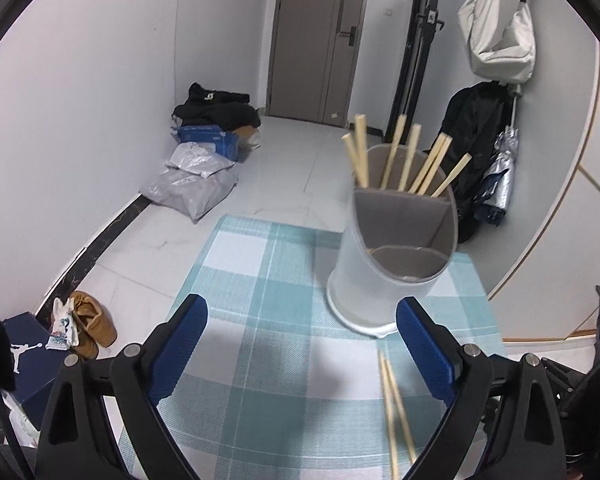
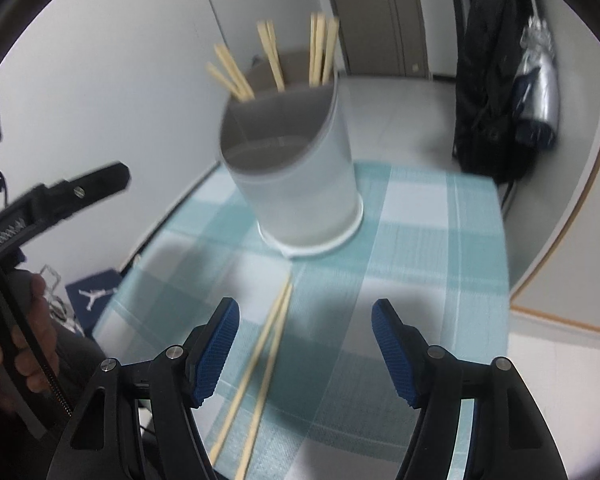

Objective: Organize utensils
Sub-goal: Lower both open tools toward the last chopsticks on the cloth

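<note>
A white round utensil holder (image 1: 384, 264) (image 2: 300, 176) with grey inner dividers stands on a teal checked tablecloth (image 1: 268, 320) (image 2: 420, 248). Several wooden chopsticks (image 1: 404, 160) (image 2: 276, 60) stick up from its far compartment. A loose pair of chopsticks (image 1: 394, 404) (image 2: 260, 364) lies flat on the cloth in front of the holder. My left gripper (image 1: 302, 344) is open above the cloth, the loose pair near its right finger. My right gripper (image 2: 306, 348) is open, hovering with the loose pair just inside its left finger; nothing is held.
A person's hand (image 2: 32, 332) holds the left gripper at the left of the right wrist view. On the floor lie bags and boxes (image 1: 204, 160), a brown shoe (image 1: 94, 322) and a blue shoebox (image 1: 24, 356). Black clothing (image 1: 476, 140) and a white bag (image 1: 500, 32) hang by the wall.
</note>
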`<state>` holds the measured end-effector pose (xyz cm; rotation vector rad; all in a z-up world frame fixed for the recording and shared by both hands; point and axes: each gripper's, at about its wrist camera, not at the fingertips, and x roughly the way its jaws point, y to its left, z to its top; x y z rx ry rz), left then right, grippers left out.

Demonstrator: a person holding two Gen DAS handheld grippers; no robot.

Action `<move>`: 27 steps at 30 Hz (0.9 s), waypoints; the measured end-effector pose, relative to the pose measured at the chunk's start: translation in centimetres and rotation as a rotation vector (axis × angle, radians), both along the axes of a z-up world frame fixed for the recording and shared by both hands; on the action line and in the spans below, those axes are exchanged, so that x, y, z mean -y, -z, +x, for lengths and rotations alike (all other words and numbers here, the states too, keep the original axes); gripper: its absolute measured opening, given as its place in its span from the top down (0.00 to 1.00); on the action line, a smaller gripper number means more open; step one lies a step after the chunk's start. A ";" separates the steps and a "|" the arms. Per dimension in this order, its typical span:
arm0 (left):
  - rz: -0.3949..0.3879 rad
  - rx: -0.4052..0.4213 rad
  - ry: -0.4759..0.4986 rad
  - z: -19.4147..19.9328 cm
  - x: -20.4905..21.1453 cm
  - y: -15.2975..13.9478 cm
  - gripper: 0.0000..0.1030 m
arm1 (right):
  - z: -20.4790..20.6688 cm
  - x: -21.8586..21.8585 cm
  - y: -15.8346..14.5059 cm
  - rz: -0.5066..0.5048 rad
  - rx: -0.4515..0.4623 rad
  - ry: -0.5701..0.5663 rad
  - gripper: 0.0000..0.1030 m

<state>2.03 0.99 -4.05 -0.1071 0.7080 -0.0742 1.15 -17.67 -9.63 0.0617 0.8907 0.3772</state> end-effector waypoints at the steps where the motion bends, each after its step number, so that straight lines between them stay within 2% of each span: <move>1: -0.003 -0.006 0.002 0.1 -0.1 0.1 0.09 | 0.3 -0.3 0.6 -0.014 -0.025 -0.003 0.34; 4: 0.005 -0.006 0.001 0.2 -0.4 0.1 0.09 | 0.9 -1.3 2.0 -0.046 -0.074 -0.023 0.34; 9: -0.003 -0.015 -0.005 0.6 -1.0 0.0 0.09 | 1.3 -2.9 3.2 -0.107 -0.098 -0.064 0.38; 12: -0.001 -0.015 -0.022 0.8 -1.6 0.0 0.09 | 1.7 -3.7 4.1 -0.160 -0.115 -0.071 0.45; 15: 0.010 -0.015 -0.046 1.0 -2.3 0.0 0.09 | 2.3 -4.5 5.1 -0.192 -0.150 -0.084 0.64; 23: -0.024 -0.042 -0.086 1.6 -3.9 0.4 0.09 | 2.9 -5.9 5.8 -0.281 -0.127 -0.079 0.71; 27: -0.033 -0.058 -0.103 1.8 -4.6 0.9 0.09 | 3.8 -6.4 5.9 -0.278 -0.119 -0.076 0.74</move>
